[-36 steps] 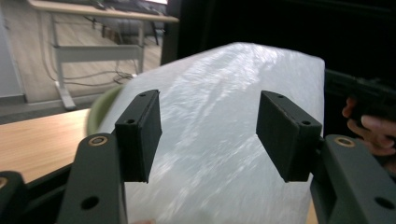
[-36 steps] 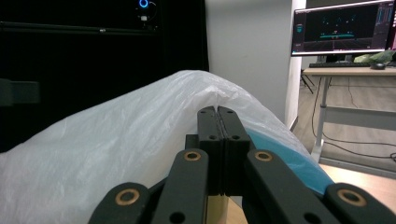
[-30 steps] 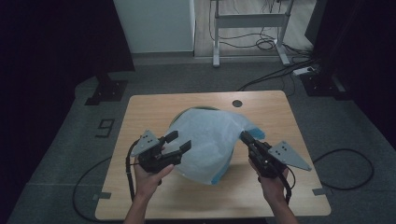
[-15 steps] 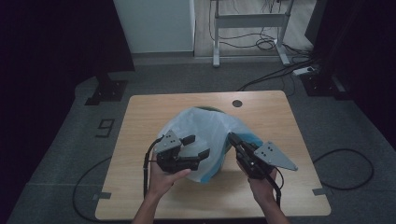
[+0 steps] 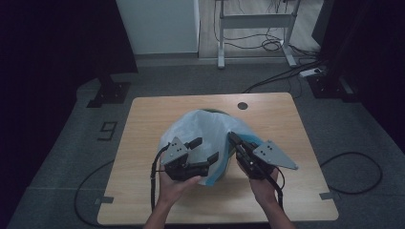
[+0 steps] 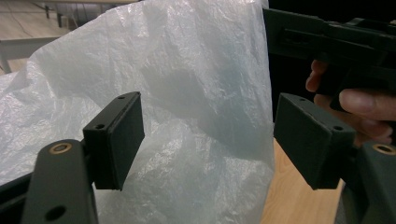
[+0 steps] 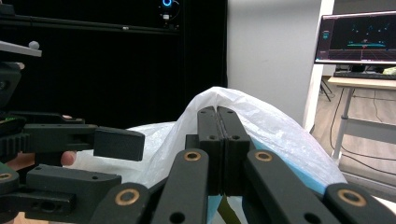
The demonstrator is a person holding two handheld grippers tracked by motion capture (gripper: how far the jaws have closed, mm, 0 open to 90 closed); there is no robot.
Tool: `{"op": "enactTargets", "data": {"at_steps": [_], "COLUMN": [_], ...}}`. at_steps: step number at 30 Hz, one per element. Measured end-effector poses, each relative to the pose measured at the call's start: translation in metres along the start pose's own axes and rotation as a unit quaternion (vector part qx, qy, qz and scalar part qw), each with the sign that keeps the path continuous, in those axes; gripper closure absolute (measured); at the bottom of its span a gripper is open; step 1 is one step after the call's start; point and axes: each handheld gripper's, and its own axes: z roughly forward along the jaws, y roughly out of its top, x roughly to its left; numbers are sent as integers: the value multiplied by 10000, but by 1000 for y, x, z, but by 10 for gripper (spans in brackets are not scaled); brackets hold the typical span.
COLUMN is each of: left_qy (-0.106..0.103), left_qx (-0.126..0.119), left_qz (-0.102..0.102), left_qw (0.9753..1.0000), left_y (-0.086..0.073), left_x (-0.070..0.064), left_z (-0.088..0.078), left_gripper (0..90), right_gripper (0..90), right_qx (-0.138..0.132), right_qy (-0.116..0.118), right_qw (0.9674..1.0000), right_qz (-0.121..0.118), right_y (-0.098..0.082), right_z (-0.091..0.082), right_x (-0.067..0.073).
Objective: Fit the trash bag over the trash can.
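Holding the right gripper (image 5: 235,138) with its jaws pressed together on a fold of the white plastic bag (image 5: 205,129), I lift that film into a peak. My left gripper (image 5: 206,150) has just been opening; its pads (image 6: 122,135) stand spread, the bag between them but untouched. The bag sits mid-table (image 5: 143,191), masking a dark green object (image 5: 212,111) I cannot identify. A blue liner (image 7: 299,163) shows through, partly covered.

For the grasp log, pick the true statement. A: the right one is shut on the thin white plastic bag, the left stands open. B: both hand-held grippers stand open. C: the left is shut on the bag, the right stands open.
A: the right hand-held gripper pinches the thin white plastic bag between closed jaws; the left hand-held gripper stands open.
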Motion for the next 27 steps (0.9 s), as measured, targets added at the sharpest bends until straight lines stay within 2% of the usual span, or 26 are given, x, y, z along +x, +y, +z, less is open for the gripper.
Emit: {"op": "enactTargets", "data": {"at_steps": [3, 6, 7, 8, 9, 10, 11, 12, 13, 14, 16, 18, 19, 20, 22, 24, 27], "left_qy": [77, 168, 191, 191, 167, 155, 111, 12, 12, -2, -47, -95, -95, -176, -226, -333, -399], "left_qx": [6, 74, 98, 98, 119, 128, 131, 127, 127, 80, -11, -73, -73, -131, -165, -213, -221], "left_qz": [66, 207, 251, 251, 311, 343, 340, 259, 259, 144, -12, -127, -127, -226, -279, -356, -388], "left_qw": [9999, 9996, 9995, 9995, 9993, 9992, 9993, 9996, 9996, 9999, 10000, 9998, 9998, 9995, 9992, 9986, 9982], "left_y": [0, 2, 2, 2, 2, 2, 2, 3, 3, 4, 5, 6, 6, 7, 8, 8, 9], "left_x": [-3, -9, -10, -10, -11, -11, -11, -8, -8, -5, 0, 4, 4, 8, 9, 11, 11], "left_z": [4, 9, 11, 11, 13, 14, 14, 15, 15, 14, 11, 8, 8, 6, 4, 2, 1], "left_gripper": [245, 293, 347, 447, 447, 644, 644, 759, 804, 841, 883, 895, 897, 898, 898, 899, 899], "right_gripper": [883, 883, 883, 883, 882, 871, 871, 816, 816, 728, 629, 558, 558, 534, 532, 539, 551], "right_qx": [10, 14, 15, 15, 15, 18, 18, 20, 20, -29, -88, -92, -92, -51, -21, 65, 110], "right_qy": [6, 26, 30, 30, 41, 69, 69, 98, 98, 119, 176, 266, 266, 292, 291, 300, 318], "right_qw": [10000, 10000, 10000, 10000, 10000, 10000, 10000, 10000, 10000, 9999, 9998, 9996, 9996, 9992, 9991, 9994, 9994], "right_qz": [3, 21, 15, 15, 18, 12, 12, 4, 4, -11, -2, -95, -95, -277, -301, -171, -97], "right_y": [0, -1, -1, -1, -1, -1, -1, -1, -1, -2, -3, -5, -5, -10, -13, -22, -27], "right_z": [1, 2, 2, 2, 3, 3, 3, 3, 3, 1, -4, -10, -10, -19, -22, -29, -30], "right_x": [-1, 0, 1, 1, 1, 3, 3, 3, 3, 2, 1, 2, 2, 3, 2, -3, -6]}}
